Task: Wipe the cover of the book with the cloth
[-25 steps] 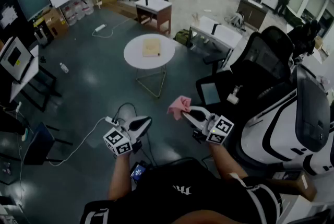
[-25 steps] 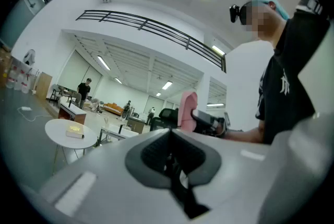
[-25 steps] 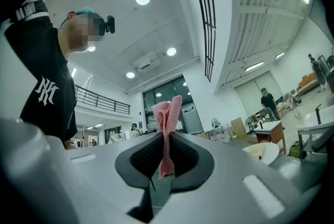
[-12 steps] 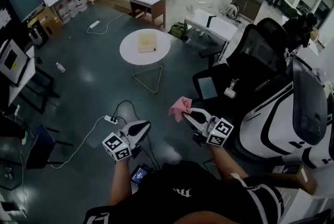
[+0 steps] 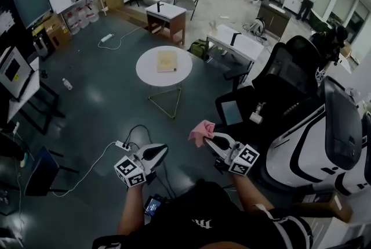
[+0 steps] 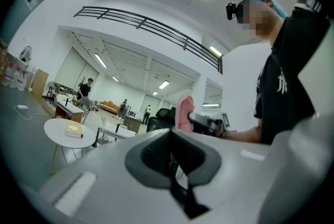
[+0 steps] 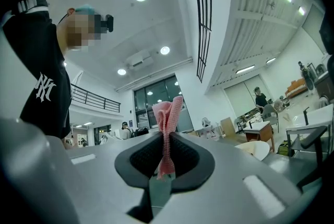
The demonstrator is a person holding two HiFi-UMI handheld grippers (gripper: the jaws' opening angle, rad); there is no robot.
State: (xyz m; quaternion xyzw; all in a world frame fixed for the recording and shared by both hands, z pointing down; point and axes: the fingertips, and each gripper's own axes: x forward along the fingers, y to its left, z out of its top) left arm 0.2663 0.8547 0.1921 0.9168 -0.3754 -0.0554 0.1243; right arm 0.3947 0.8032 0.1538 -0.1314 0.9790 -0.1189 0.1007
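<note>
Grey office floor (image 5: 98,97) fills the head view, with a round white desk (image 5: 148,71) out ahead and the book (image 5: 166,61) lying flat on it, well apart from both claws. Low in the picture the left claw (image 5: 162,150) is held level. The right claw (image 5: 208,138) beside it carries the pink cloth (image 5: 202,130) at its tip, bunched and sticking up.

From the left gripper view, the left claw (image 6: 171,137) has its jaws pressed together with nothing between them. Beyond, the book (image 6: 73,131) sits on the desk (image 6: 55,126) at the left, and the cloth (image 6: 183,109) shows upright past the jaws.

From the right gripper view, the right claw (image 7: 166,139) is pinching the cloth (image 7: 168,116), a fold standing above the jaws and a strip hanging down between them
</note>
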